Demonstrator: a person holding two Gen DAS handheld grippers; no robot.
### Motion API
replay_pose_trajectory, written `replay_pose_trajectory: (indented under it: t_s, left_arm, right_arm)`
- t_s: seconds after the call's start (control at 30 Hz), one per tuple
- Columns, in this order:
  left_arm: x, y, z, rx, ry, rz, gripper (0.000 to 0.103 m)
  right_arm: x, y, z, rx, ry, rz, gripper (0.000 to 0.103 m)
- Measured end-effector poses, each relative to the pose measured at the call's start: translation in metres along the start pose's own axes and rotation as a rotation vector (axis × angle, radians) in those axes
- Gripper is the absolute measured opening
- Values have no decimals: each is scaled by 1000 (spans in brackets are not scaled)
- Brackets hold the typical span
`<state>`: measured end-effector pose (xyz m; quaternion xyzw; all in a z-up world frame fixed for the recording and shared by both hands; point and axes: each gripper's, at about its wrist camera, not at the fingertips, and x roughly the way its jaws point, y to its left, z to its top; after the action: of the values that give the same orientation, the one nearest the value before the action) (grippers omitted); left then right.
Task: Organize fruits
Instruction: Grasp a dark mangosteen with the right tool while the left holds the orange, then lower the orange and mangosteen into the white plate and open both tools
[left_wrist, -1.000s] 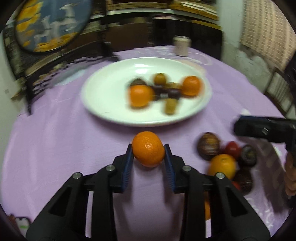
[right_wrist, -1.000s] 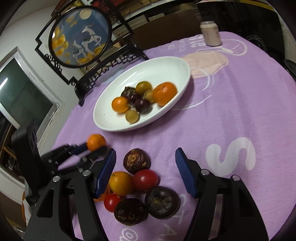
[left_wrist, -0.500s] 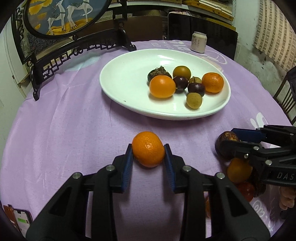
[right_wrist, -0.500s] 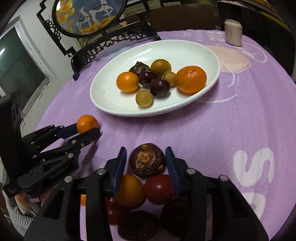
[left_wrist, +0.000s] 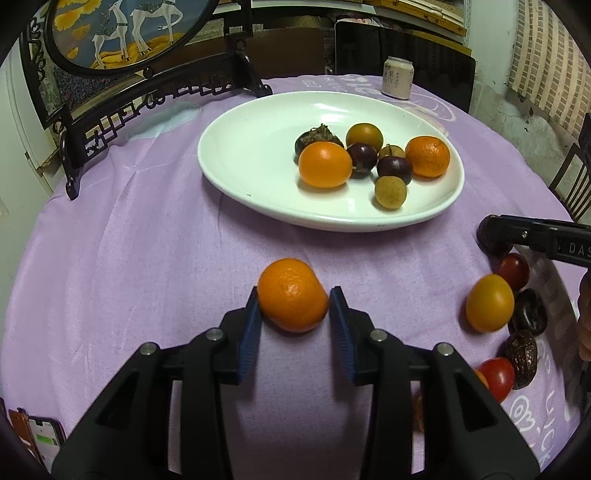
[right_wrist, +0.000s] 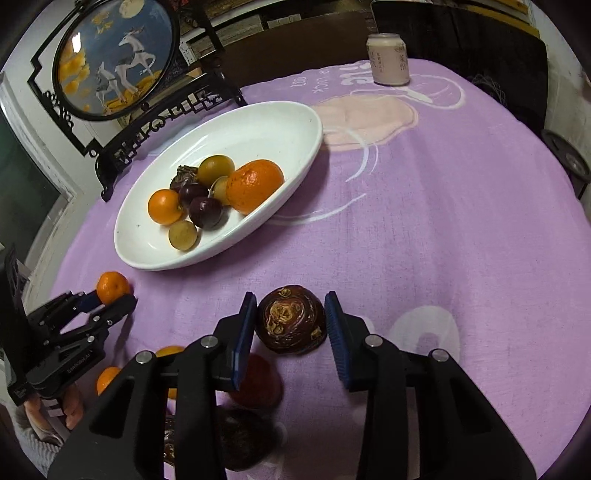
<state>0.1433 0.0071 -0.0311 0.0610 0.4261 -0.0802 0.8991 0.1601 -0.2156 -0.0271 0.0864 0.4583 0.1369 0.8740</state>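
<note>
Gripping a mandarin (left_wrist: 292, 300) between its blue pads, the left tool (left_wrist: 293, 314) has carried it nearer the white plate (left_wrist: 258, 147), which now lies just ahead of it. The right tool (right_wrist: 291, 321), wide open over the loose pile a second ago, has since closed on a dark brown passion fruit (right_wrist: 291, 318) and drawn it forward off the heap behind. Both fruits look ready for delivery; several others remain on the bench (left_wrist: 147, 258).

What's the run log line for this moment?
left gripper: shut on mandarin | right gripper: shut on brown mottled fruit | white plate: holds seven fruits | loose fruits remain on tablecloth
</note>
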Motion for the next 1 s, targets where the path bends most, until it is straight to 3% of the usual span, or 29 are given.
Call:
replay_pose_trajectory:
  t_s: [0.33,0.6,0.73,0.9,0.97,1.0]
  left_arm:
    - [-6,8,2,-39,-28,-19,34]
    - [-35,12,6,-58,-116,-38,34]
    - [-43,14,26,-73,-148,-35,34]
    - [-23,19,66,-108,-138,-29,35]
    - [-16,20,73,-133,-145,-21,52]
    - [-15,21,73,-144,-156,-15,63]
  right_arm:
    - [0,10,-8,-54,-24,-21,38]
    - [-34,9,-3,-4,-161,71,39]
    - [-42,26,6,-10,-197,144,39]
    - [-13,61,35,-48,-135,150,40]
    - [2,62,45,-9,-124,170,43]
    - [3,58,47,31,-141,180,53]
